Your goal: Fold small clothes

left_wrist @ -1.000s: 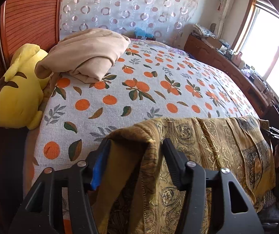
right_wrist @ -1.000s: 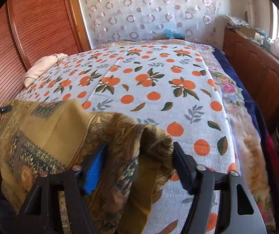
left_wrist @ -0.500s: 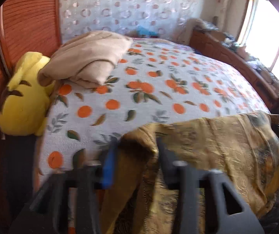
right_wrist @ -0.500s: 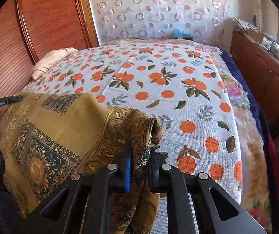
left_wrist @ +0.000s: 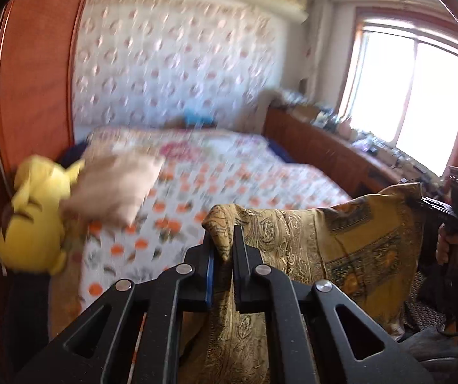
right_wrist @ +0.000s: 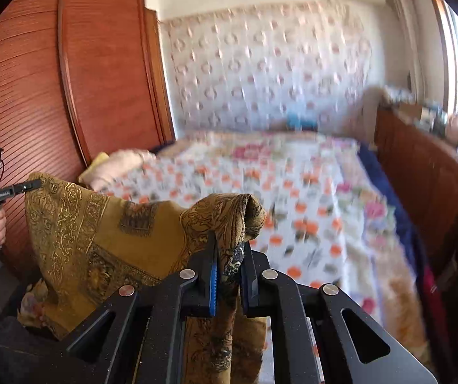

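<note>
Pinching gold cloth [left_wrist: 350,243], both tools [left_wrist: 222,240] [right_wrist: 229,243].

A home bedroom is showing here. A bed [left_wrist: 261,172] under an orange-printed sheet is filling the middle, with a yellow plush toy [left_wrist: 33,220] and a beige pillow [left_wrist: 117,188] lying at its left side. A tall wooden wardrobe [right_wrist: 69,96] is standing on the left, a patterned curtain [right_wrist: 261,73] is hanging at the far wall, and daylight is coming through a window [left_wrist: 414,102] above a cluttered wooden cabinet [left_wrist: 325,150] on the right.
</note>
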`<state>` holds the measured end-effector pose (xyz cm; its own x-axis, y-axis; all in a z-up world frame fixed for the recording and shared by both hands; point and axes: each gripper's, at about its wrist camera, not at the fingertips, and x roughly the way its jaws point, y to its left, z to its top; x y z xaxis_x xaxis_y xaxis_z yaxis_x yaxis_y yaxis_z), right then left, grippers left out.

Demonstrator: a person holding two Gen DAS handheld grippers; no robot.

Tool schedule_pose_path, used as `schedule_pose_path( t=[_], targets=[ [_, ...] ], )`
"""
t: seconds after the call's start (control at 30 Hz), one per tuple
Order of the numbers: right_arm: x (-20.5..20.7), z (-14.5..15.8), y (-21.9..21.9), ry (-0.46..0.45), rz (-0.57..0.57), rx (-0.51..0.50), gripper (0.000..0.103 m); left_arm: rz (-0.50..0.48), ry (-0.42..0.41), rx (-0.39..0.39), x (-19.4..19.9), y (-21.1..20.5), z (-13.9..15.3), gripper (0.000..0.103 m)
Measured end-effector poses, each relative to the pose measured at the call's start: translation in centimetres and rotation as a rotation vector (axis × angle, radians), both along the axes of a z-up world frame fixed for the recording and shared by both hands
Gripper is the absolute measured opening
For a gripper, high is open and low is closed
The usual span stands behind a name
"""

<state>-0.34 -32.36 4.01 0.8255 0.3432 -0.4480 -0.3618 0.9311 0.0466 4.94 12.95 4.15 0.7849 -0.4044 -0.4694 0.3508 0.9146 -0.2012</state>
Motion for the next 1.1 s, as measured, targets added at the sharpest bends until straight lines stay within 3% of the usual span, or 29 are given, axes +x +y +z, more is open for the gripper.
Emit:
schedule_pose_path(
  t=[0.23, 0.37, 0.47, 0.6, 0.7, 0.8, 1.03, 1.1],
  targets=[
    [-5.4, 9.8, -1.0, -0.229, 0.005, -0.044, 0.010, -0.050, -0.226, -0.030, -3.5, 0.0, 9.8, 0.010],
    [-7.2, 15.5, -1.4, -0.356, -0.014, -0.110, 0.010, -0.031, -0.345, 0.005, -3.8, 0.1, 15.0, 0.010],
    [-6.9, 19.8, -1.6, -0.437, -0.037, -0.148, 0.010, -0.010, -0.404, 0.020, -1.9, 0.0, 18.6, 0.010],
    [-2.5, 22.7, -1.4, -0.439, -0.064, -0.187, 0.010, 0.065, -0.414, 0.086, 3.5, -1.0, 20.7, 0.010],
    [3.3, 21.7, -0.6, -0.367, -0.076, -0.193, 0.010, 0.106, -0.357, 0.115, 9.6, -1.8, 18.7, 0.010],
    [10.1, 18.0, 1.2, -0.264, -0.079, -0.192, 0.010, 0.110, -0.251, 0.166, 16.7, -3.1, 13.6, 0.010],
    [25.5, 5.4, 3.8, -0.014, -0.111, -0.211, 0.010, 0.108, 0.002, 0.243, 31.9, -6.6, -1.1, 0.010],
    [28.6, 2.7, 4.4, 0.041, -0.124, -0.227, 0.010, 0.098, 0.030, 0.277, 33.8, -8.2, -2.9, 0.010]
  ],
)
